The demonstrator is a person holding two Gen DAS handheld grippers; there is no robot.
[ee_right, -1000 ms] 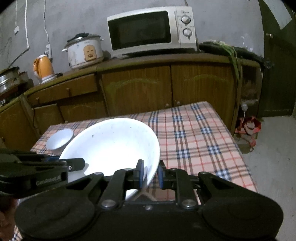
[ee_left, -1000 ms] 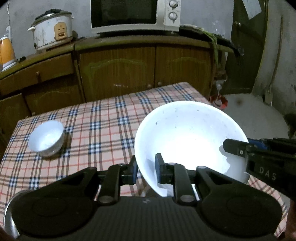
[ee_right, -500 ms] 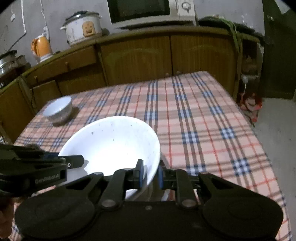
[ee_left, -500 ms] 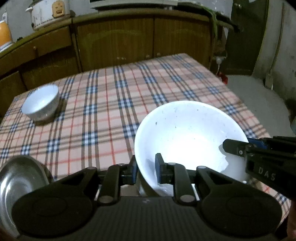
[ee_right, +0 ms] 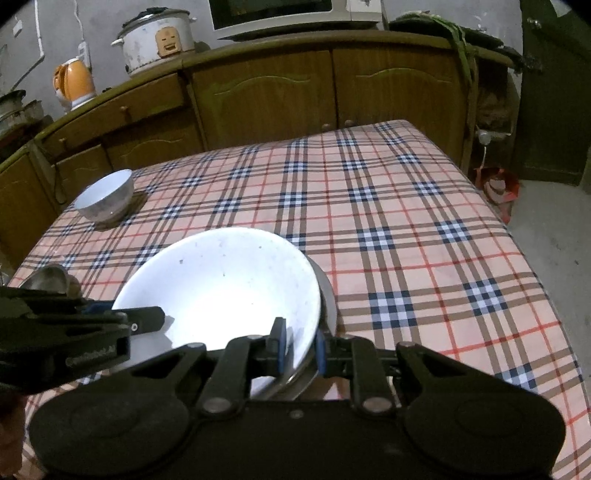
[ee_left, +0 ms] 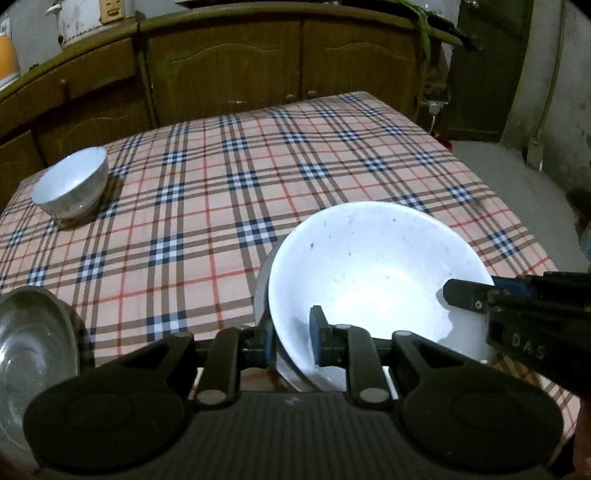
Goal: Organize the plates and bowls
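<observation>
A large white bowl (ee_left: 373, 273) is held by both grippers over a metal plate (ee_right: 328, 295) on the checked tablecloth. My left gripper (ee_left: 291, 338) is shut on the bowl's near left rim. My right gripper (ee_right: 298, 345) is shut on the bowl (ee_right: 225, 284) at its right rim and shows from the side in the left wrist view (ee_left: 517, 314). A small white bowl (ee_left: 72, 186) stands at the table's far left, also in the right wrist view (ee_right: 105, 199). A metal bowl (ee_left: 33, 350) sits at the near left edge.
The checked table (ee_right: 388, 229) ends at the right, with bare floor (ee_right: 554, 240) beyond. Wooden cabinets (ee_right: 295, 96) stand behind it, carrying a rice cooker (ee_right: 159, 37), an orange kettle (ee_right: 74, 83) and a microwave (ee_right: 295, 14).
Both grippers have lowered the large white bowl toward the table, so it now sits just over the metal plate. The views tilted down. Both grips stay the same.
</observation>
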